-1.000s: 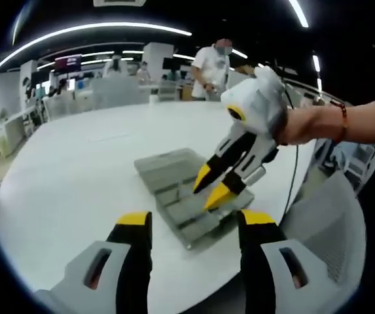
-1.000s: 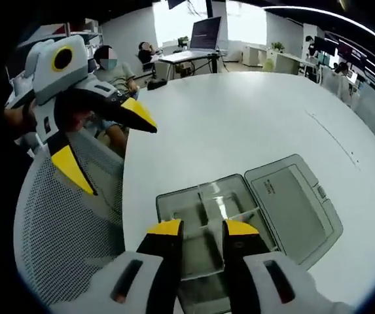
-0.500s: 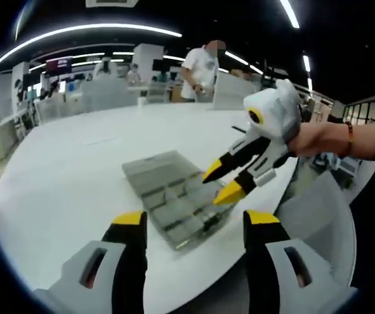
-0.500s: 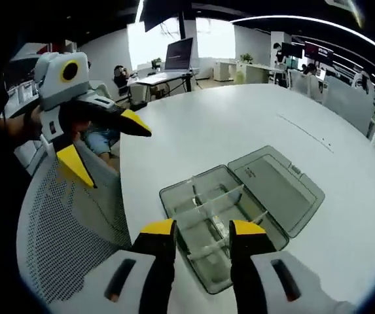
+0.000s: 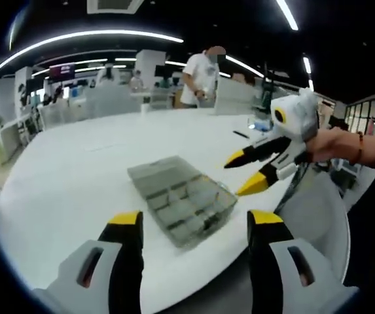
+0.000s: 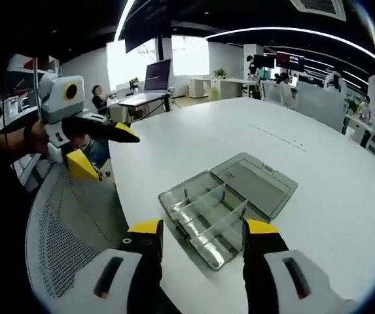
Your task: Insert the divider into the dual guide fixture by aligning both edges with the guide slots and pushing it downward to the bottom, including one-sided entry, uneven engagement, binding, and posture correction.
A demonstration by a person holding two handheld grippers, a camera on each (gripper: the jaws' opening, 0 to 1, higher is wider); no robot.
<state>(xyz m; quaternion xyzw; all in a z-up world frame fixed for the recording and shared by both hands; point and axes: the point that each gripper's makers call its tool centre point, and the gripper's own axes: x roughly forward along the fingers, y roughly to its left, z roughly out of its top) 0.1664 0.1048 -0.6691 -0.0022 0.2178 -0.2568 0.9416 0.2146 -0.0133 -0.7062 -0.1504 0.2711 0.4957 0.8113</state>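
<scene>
A clear grey plastic compartment box (image 5: 179,199) lies open near the white table's edge, its lid (image 6: 256,178) folded flat beside the tray (image 6: 203,212). Thin clear dividers (image 6: 205,201) stand in the tray's slots. My left gripper (image 5: 197,222) is open and empty, held back from the box on its near side. My right gripper (image 6: 202,229) is also open with nothing between its jaws, raised above the box's near edge. From the left gripper view, the right gripper (image 5: 243,175) hovers off the box's right side. The left gripper (image 6: 105,154) shows at the left, over the chair.
The white round table (image 5: 76,157) spreads wide around the box. A grey mesh chair (image 6: 66,242) stands at the table's edge, below the grippers. A person (image 5: 200,75) stands beyond the far side, with desks and monitors (image 6: 154,75) behind.
Both grippers have drawn back and up from the box, so it looks smaller. The right gripper left the tray and its jaws stand wider apart.
</scene>
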